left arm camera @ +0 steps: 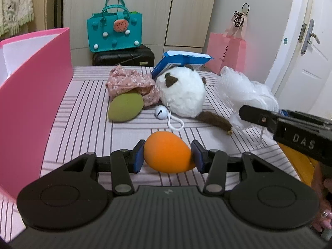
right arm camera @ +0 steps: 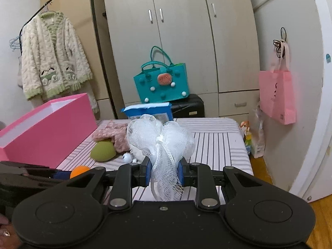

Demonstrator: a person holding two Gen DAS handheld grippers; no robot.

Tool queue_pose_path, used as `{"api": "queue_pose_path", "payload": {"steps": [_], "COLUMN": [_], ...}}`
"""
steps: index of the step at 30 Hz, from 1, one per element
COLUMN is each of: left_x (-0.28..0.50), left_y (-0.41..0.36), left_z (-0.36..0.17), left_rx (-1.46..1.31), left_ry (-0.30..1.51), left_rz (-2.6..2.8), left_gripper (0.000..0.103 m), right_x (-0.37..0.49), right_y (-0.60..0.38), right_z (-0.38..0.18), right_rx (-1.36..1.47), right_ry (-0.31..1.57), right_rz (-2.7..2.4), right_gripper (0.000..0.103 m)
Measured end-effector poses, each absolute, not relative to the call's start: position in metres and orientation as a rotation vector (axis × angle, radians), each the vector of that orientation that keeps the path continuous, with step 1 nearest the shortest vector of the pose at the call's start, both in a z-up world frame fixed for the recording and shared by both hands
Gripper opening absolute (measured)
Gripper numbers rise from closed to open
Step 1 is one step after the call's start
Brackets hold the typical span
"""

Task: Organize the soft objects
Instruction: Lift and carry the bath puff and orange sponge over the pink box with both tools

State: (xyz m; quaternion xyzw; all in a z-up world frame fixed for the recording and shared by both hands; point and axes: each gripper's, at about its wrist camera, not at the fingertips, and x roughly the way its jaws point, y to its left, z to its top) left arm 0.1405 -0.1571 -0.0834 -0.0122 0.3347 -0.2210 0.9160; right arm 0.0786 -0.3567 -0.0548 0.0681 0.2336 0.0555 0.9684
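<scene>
Soft things lie scattered over the striped bed [left arm camera: 83, 108], and parts of them are hidden from you. Your left gripper [left arm camera: 168, 155] has its blue pads pressed on both sides of the orange sponge [left arm camera: 166, 154], an egg-shaped, matte piece whose narrow end tucks behind the right pad. Your right gripper [right arm camera: 164, 171] is clamped on the white mesh puff [right arm camera: 161, 141], which bunches up and covers the plush toy behind it in the right wrist view; the puff's lower folds hang between the fingers. From the left wrist view, the white plush toy [left arm camera: 182, 95] sits mid-bed with its brown tail trailing right, a small bell [left arm camera: 159, 112] just beside it. The green sponge [left arm camera: 125, 108] is half under the floral cloth [left arm camera: 130, 83]. The pink box [left arm camera: 35, 95] stands along the left edge, cut off by the frame. A blue packet [left arm camera: 180, 59] peeks out behind the plush.
</scene>
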Motion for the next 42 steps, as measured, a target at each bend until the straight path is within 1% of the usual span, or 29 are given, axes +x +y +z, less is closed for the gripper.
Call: {"api": "queue_pose_path", "payload": {"steps": [6,14,23,29,38,42], "left_x": [0.127,0.107,0.104,0.089,0.071,0.063], "left_y": [-0.148,-0.128,-0.084,-0.068,-0.035,-0.018], "left_z": [-0.077,-0.065,-0.043,-0.029,-0.005,0.012], "left_rx": [-0.005,0.046,0.116,0.219,0.218,0.237], "left_ry": [0.737,0.748,0.753,0.722,0.826,0.843], "left_rz": [-0.467,-0.505,-0.547,-0.534,-0.614,-0.61], "left_gripper": [0.046,0.046,0.046,0.046,0.046,0.046], "right_x": [0.064,0.047,0.028,0.017,0.007,0.007], "right_y": [-0.344,-0.326,-0.301,-0.282,-0.246,-0.234], "right_z": [-0.054,-0.05,-0.039,-0.022,0.005,0.02], "right_rx": [0.131,0.111,0.104,0.078,0.057,0.062], "right_ry": [0.511,0.614,0.713,0.737,0.818,0.839], "right_rz": [0.15,0.242,0.372,0.451,0.595,0.649], "right_gripper": [0.028,0.029,0.029,0.029,0.029,0.029]}}
